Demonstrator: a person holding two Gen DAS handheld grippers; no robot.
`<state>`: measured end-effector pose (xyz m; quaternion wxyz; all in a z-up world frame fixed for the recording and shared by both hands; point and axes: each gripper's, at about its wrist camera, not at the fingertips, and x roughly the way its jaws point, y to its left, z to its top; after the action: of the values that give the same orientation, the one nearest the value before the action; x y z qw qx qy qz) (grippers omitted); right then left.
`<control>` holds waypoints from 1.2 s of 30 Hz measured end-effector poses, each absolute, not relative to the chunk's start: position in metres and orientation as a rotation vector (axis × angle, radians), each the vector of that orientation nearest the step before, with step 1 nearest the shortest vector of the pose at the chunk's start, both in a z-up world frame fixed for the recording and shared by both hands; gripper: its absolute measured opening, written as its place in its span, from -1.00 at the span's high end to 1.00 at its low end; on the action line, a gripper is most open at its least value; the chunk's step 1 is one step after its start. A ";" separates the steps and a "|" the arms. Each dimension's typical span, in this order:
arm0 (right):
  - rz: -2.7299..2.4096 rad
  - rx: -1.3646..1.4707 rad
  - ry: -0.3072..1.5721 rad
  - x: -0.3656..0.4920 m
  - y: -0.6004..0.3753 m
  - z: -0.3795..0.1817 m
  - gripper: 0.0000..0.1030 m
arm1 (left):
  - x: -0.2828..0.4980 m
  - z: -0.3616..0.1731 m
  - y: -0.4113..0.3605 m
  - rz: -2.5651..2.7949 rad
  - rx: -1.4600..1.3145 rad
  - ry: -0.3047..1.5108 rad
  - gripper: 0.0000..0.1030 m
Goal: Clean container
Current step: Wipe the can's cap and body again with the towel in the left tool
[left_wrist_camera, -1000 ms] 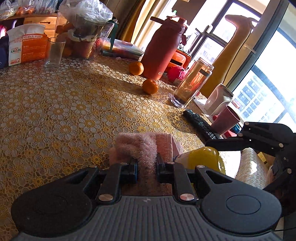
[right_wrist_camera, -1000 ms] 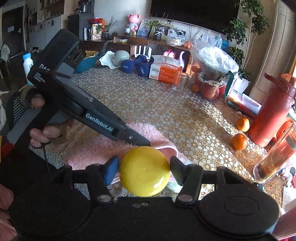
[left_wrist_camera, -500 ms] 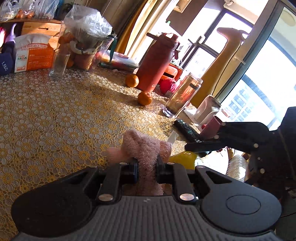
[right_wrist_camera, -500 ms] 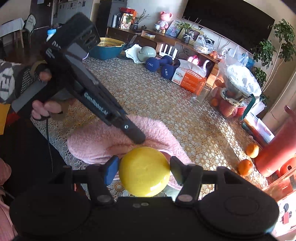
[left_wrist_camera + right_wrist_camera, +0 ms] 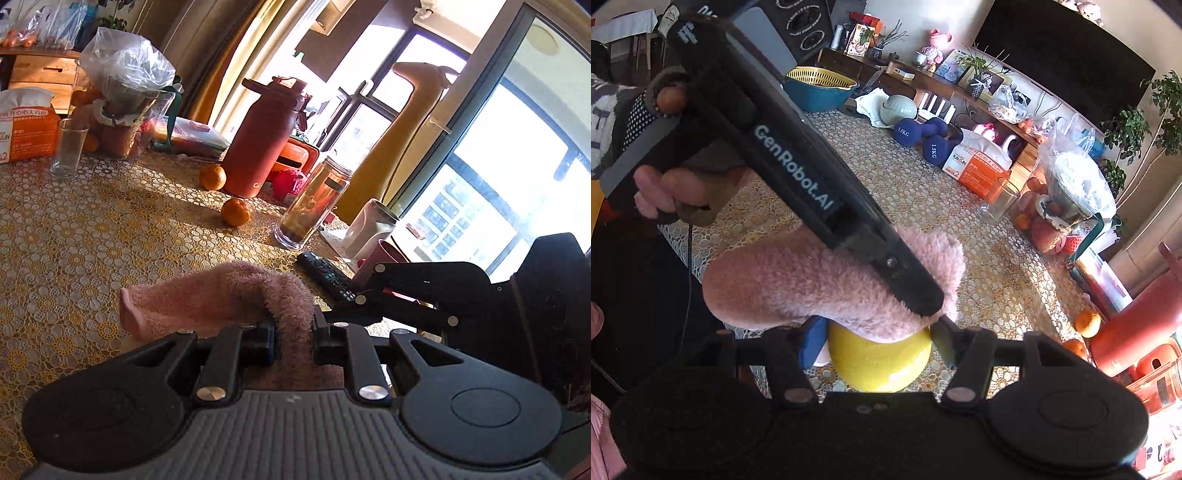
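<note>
The left claw (image 5: 293, 338) is clamped on a fluffy pink towel (image 5: 812, 284), draping it over the yellow container (image 5: 882, 363). The right claw (image 5: 879, 343) grips that container just above the desk's (image 5: 916, 199) near edge.

From the right wrist we see only the lower part of the yellow container (image 5: 882, 363); the pink towel (image 5: 812, 288) covers its top, and we cannot tell how far the towel reaches inside. From the left wrist the container is hidden altogether behind the towel (image 5: 221, 299) and the gripper body. The left gripper's (image 5: 932, 314) fingertips are buried in the pile. The tissue box (image 5: 26, 129) is cut by the frame edge.
</note>
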<state>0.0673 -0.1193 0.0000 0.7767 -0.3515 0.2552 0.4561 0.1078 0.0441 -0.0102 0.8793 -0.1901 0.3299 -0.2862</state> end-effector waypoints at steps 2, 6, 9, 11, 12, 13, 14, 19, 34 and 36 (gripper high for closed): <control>0.990 -0.760 0.549 0.067 -0.120 0.000 -0.16 | 0.112 -0.015 0.047 -0.561 -0.381 0.706 0.68; 0.998 -0.748 0.543 0.068 -0.120 0.000 -0.16 | 0.123 -0.034 0.052 -0.514 -0.384 0.762 0.68; 1.002 -0.742 0.535 0.067 -0.119 0.000 -0.16 | 0.130 -0.049 0.056 -0.487 -0.401 0.800 0.68; 1.004 -0.739 0.533 0.068 -0.119 0.000 -0.16 | 0.131 -0.055 0.058 -0.485 -0.412 0.809 0.68; 1.005 -0.737 0.534 0.069 -0.119 0.000 -0.16 | 0.131 -0.058 0.058 -0.484 -0.405 0.812 0.68; 1.006 -0.736 0.535 0.069 -0.120 0.001 -0.16 | 0.131 -0.060 0.058 -0.480 -0.398 0.816 0.68; 1.007 -0.738 0.536 0.070 -0.121 0.001 -0.16 | 0.129 -0.061 0.058 -0.476 -0.389 0.820 0.68; 1.040 -0.751 0.538 0.074 -0.123 0.001 -0.17 | 0.117 -0.059 0.064 -0.476 -0.401 0.809 0.68; 0.895 -0.547 0.656 0.082 -0.124 0.006 -0.31 | 0.086 -0.056 0.080 -0.419 -0.441 0.778 0.67; 0.841 -0.517 0.671 0.080 -0.125 0.006 -0.34 | 0.084 -0.059 0.079 -0.414 -0.437 0.782 0.67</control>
<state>0.0804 -0.1254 0.0060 0.8270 -0.2436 0.3159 0.3961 0.0836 0.0790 -0.0585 0.8808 -0.2096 0.3752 -0.1989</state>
